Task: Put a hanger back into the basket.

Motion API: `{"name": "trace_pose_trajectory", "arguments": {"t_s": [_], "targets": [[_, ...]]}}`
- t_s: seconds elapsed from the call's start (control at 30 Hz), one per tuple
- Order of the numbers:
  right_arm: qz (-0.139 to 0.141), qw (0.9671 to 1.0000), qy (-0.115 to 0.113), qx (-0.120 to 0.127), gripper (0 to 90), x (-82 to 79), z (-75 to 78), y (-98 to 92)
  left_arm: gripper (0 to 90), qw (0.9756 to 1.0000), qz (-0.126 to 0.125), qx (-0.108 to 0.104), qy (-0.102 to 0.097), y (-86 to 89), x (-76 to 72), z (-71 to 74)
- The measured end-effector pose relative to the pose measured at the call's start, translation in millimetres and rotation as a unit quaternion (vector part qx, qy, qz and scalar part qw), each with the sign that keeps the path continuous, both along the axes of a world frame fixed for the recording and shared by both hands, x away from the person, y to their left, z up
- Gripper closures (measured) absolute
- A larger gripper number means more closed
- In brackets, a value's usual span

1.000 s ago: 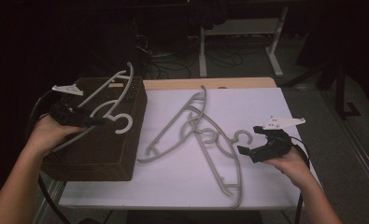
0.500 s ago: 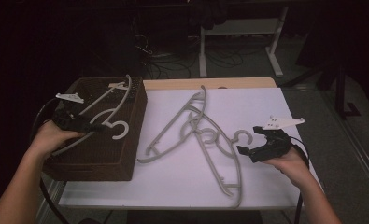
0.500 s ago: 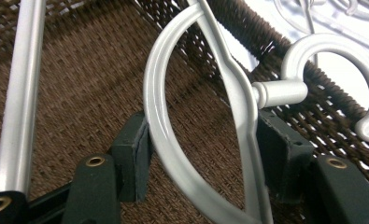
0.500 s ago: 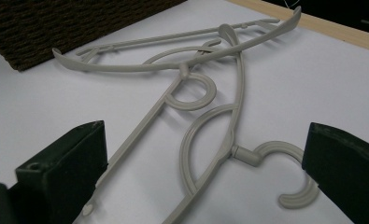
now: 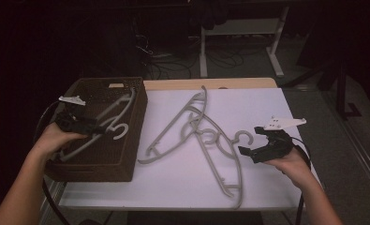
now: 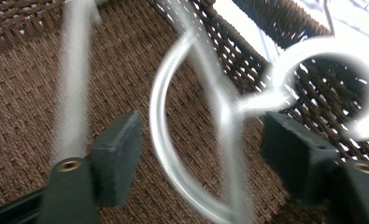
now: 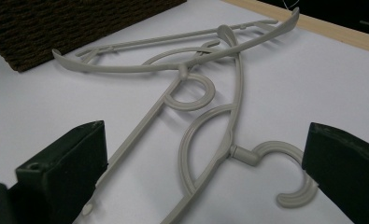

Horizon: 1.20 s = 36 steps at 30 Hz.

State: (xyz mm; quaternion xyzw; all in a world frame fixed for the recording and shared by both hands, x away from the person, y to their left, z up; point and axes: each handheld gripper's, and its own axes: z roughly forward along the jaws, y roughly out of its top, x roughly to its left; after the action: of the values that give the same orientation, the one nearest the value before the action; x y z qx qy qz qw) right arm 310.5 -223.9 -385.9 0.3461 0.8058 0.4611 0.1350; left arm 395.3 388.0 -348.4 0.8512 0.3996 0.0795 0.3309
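A grey plastic hanger (image 5: 108,112) lies tilted in the brown woven basket (image 5: 140,108), its hook near the basket's right wall. My left gripper (image 5: 86,126) is low over the basket. In the left gripper view the hanger's neck (image 6: 229,112) stands between the jaws, which have just been opening, and neither pad presses on it. Two more grey hangers (image 5: 173,133) (image 5: 222,150) lie crossed on the white table (image 5: 173,187). My right gripper (image 5: 255,140) hovers open at the table's right side, just behind the hook (image 7: 285,154) of the nearer hanger.
The basket sits at the table's left end, its corner (image 7: 56,23) seen in the right gripper view. A wooden strip (image 5: 210,83) runs along the table's far edge. Beyond it are dark floor, cables and desk legs (image 5: 276,56).
My left hand has sunk with the hanger into the basket, and its jaws have spread off the hanger's neck. The right hand has stayed still.
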Motion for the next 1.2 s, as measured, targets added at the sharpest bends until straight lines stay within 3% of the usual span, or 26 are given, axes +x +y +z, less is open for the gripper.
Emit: {"name": "trace_pose_trajectory", "arguments": {"t_s": [0.13, 0.43, 0.47, 0.6, 0.77, 0.83, 0.93, 1.0, 1.2], "targets": [[0.0, 1.0, -0.001, 0.0, 0.0, 0.2, 0.2, -0.2, 22.3, 0.9999, -0.001, -0.011, -0.012, 2.1, -2.5, 3.1], [0.002, 1.0, 0.0, -0.002, 0.0, 0.3, -0.1, 1.4, 14.9, 0.9993, -0.001, -0.014, -0.034, -8.2, -7.6, 14.2], [0.003, 1.0, 0.001, -0.002, 0.0, 0.1, -0.4, 1.6, 14.6, 0.9988, -0.01, -0.018, -0.044, -17.7, -11.1, 23.7], [0.0, 1.0, 0.0, 0.001, 0.0, 0.2, -0.3, 1.1, 13.8, 0.9973, -0.02, -0.027, -0.065, -36.1, -17.4, 39.8], [0.001, 1.0, 0.004, 0.0, 0.0, -2.2, -4.3, -0.8, 13.2, 0.9947, -0.037, -0.041, -0.086, -63.3, -24.0, 52.9], [-0.001, 1.0, 0.008, 0.001, 0.0, -2.9, -6.3, -2.6, 13.2, 0.9942, -0.04, -0.045, -0.089, -67.9, -24.7, 53.9], [-0.005, 0.9999, 0.009, 0.004, 0.0, -3.3, -7.0, -3.7, 13.2, 0.9919, -0.057, -0.054, -0.099, -95.8, -27.8, 56.9], [-0.006, 0.9999, 0.011, 0.004, 0.0, -3.7, -7.9, -2.5, 13.2, 0.9913, -0.063, -0.056, -0.1, -102.2, -28.3, 57.0], [-0.004, 0.9999, 0.011, 0.001, 0.0, -3.8, -11.7, -1.9, 13.2, 0.9866, -0.091, -0.076, -0.112, -144.5, -34.2, 54.8]]}}
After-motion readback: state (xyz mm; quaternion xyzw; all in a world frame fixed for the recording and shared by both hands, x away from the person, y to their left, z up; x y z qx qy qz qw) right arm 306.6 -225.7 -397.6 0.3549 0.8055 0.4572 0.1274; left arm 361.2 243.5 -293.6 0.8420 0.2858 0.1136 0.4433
